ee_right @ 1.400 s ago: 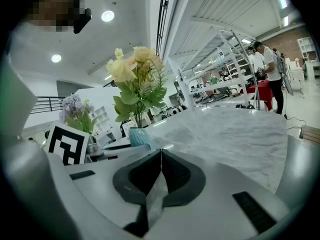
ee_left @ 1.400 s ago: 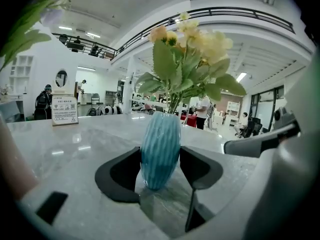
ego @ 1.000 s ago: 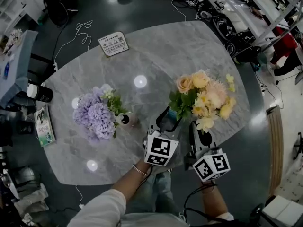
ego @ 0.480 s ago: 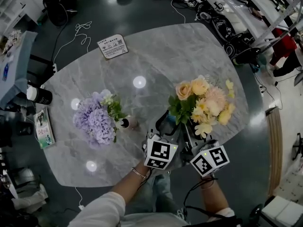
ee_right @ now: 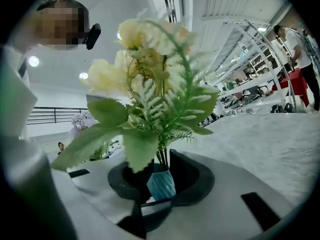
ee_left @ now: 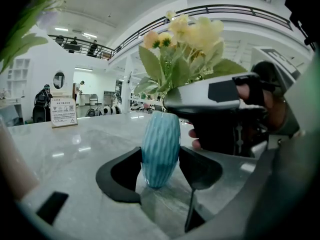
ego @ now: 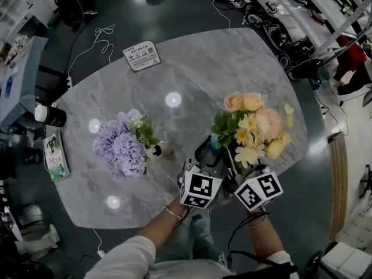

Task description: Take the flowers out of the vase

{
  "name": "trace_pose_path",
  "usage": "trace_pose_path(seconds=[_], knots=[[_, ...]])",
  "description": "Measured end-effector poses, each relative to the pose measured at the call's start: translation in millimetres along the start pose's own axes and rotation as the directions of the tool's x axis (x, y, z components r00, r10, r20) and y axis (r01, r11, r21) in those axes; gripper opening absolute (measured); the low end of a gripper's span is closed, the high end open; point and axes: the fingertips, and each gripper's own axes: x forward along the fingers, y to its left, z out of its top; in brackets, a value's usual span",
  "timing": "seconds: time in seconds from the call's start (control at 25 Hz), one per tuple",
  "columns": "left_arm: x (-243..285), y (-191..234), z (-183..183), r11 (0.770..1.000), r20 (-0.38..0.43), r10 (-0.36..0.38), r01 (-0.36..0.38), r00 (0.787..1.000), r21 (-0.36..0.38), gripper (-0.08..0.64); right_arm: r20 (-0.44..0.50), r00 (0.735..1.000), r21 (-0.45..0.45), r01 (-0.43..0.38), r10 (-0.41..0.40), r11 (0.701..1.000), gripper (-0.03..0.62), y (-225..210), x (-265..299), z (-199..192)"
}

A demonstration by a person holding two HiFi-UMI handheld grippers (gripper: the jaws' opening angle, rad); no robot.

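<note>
While the left gripper (ee_left: pixel 161 176) pinches the vase (ee_left: pixel 160 141) on the table (ego: pixel 197 68), right gripper (ee_right: pixel 161 179) jaws just opened, spread loosely around the stems (ee_right: pixel 163 159), flowers (ego: pixel 256 127) upright in the vase, purple bunch (ego: pixel 119 147) well apart

Vase (ee_left: pixel 160 144): teal, ribbed, upright on the surface (ee_left: pixel 75 151), clasped in your left hand-held gripper (ee_left: pixel 161 176). Flowers (ego: pixel 256 124): yellow and peach, green-leaved, stems standing in that vase.
</note>
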Motion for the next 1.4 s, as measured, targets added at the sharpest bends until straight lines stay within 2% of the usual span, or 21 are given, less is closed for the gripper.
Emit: trace_pose_path(seconds=[0.48, 1.16, 1.4], knots=[[0.3, -0.4, 0.8, 1.000, 0.004, -0.011, 0.011, 1.000, -0.005, 0.250, 0.025, 1.000, -0.063, 0.018, -0.016, 0.998, 0.049, 0.8, -0.9, 12.1], [-2.8, -0.6, -1.2, 0.999, 0.026, 0.001, 0.001, 1.000, -0.053, 0.252, 0.055, 0.998, -0.090, 0.001, 0.004, 0.996, 0.046, 14.7, -9.3, 35.7], [-10.3, 3.0, 8.9, 0.998, 0.037, 0.026, -0.024, 0.999, -0.056, 0.252, 0.061, 0.998, -0.118, -0.002, 0.009, 0.993, 0.046, 20.1, -11.6, 51.0]])
